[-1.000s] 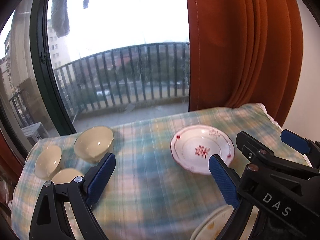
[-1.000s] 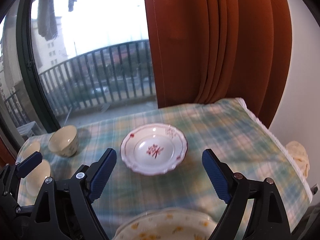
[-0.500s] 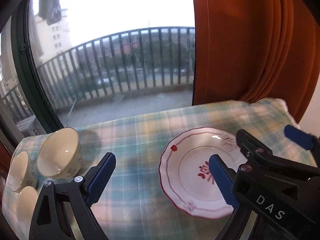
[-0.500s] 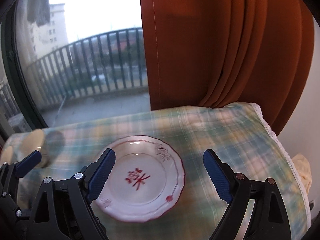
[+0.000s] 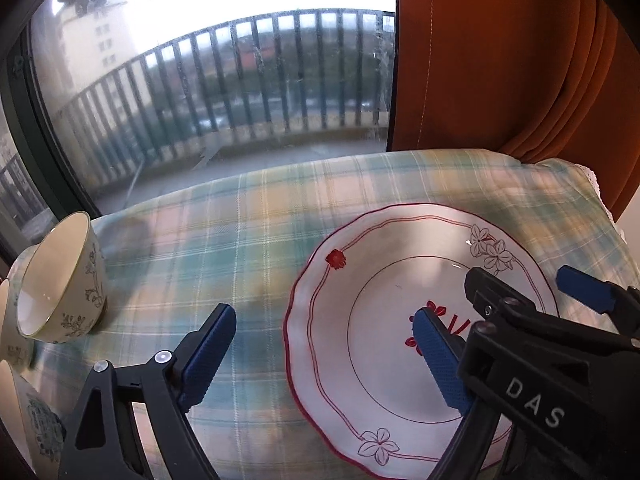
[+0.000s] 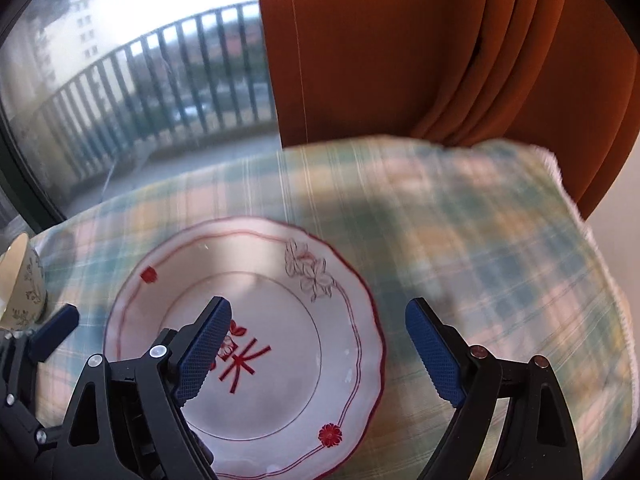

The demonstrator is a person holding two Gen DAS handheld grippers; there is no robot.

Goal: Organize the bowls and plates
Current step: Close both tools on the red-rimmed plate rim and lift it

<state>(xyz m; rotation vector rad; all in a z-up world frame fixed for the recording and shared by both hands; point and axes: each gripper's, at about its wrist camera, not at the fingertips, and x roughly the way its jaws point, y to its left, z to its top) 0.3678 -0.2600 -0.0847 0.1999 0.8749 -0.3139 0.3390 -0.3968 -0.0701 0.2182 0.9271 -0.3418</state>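
Observation:
A white plate (image 5: 380, 288) with a red scalloped rim and red flower marks lies flat on the plaid cloth, and it shows in the right wrist view too (image 6: 280, 276). My left gripper (image 5: 324, 344) hangs low over the plate's left rim, one pad above the well and the other above the cloth. Its jaws are closing, and neither pad presses the plate. My right gripper (image 6: 318, 344) straddles the plate's right rim the same way, with its jaws closing and no pad touching. A cream floral bowl (image 5: 60, 280) stands upright at the far left.
More cream bowls (image 5: 12, 344) crowd the left edge beside the first. An orange curtain (image 5: 512, 60) hangs behind the table's far right corner. A window with a balcony railing (image 5: 224, 92) runs along the back. The cloth's lace edge (image 6: 600, 264) marks the right side.
Both grippers have come forward and down toward the red-rimmed plate, which now fills the lower views. Their jaws have narrowed slightly. The yellow-patterned plate at the near edge has left view.

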